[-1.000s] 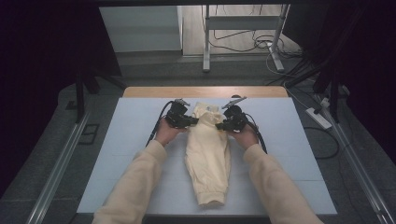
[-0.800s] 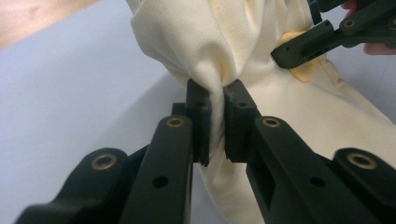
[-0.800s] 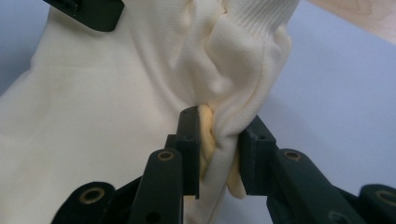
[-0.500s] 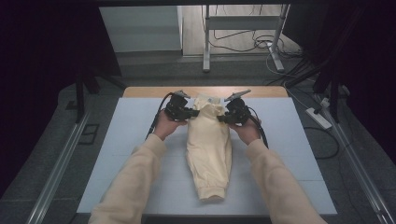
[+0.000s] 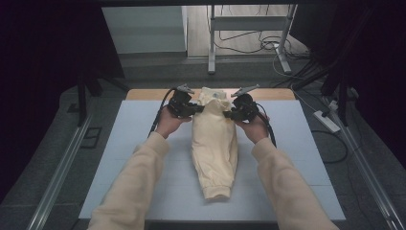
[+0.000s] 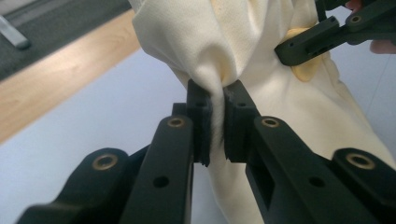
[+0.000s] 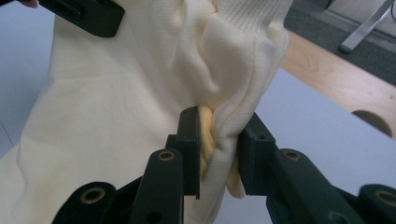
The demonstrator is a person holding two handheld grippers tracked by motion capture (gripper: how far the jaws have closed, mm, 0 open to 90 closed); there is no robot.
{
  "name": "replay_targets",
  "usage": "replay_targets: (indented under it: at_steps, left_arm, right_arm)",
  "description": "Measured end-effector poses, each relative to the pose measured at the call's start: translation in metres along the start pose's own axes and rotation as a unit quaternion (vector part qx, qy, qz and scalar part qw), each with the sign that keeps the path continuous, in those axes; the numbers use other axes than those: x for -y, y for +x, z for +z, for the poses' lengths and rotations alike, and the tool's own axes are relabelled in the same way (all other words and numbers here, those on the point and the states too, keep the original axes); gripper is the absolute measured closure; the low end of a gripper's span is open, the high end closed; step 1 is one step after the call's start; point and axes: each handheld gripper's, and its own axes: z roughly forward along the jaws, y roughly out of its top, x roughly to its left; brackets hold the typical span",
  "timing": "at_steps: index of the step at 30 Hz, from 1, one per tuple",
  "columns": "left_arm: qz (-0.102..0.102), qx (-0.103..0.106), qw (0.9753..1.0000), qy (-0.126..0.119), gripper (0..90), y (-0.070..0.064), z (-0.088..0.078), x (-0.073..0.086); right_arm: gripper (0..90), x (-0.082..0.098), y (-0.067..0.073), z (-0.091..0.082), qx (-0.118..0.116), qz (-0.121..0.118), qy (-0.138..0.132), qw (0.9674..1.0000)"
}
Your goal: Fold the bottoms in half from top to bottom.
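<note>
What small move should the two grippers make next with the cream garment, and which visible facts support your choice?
Probably lift a little higher. The left gripper and right gripper each pinch bunched fabric at the far end of the cream garment, one at each side. Its near end lies on the pale table cover, so raising both together should let it hang free.
</note>
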Motion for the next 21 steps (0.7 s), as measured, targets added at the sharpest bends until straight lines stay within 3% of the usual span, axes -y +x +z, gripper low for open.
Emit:
replay_targets:
  at_steps: [6, 14, 21]
  left_arm:
    - [0.006, -0.006, 0.9997, -0.024, 82.4, 0.004, -0.021, -0.02]
    - [0.002, -0.001, 0.9999, -0.014, 82.3, 0.003, -0.014, -0.011]
    - [0.0, -0.006, 0.9998, -0.017, 82.4, 0.005, -0.014, -0.012]
  right_arm:
    - [72.7, -0.023, -0.002, -0.015, 0.011, -0.008, -0.032, 0.9994]
    - [72.6, -0.019, 0.0, -0.01, 0.011, -0.013, -0.016, 0.9997]
    - [72.7, -0.018, 0.001, -0.008, 0.016, -0.016, -0.011, 0.9997]
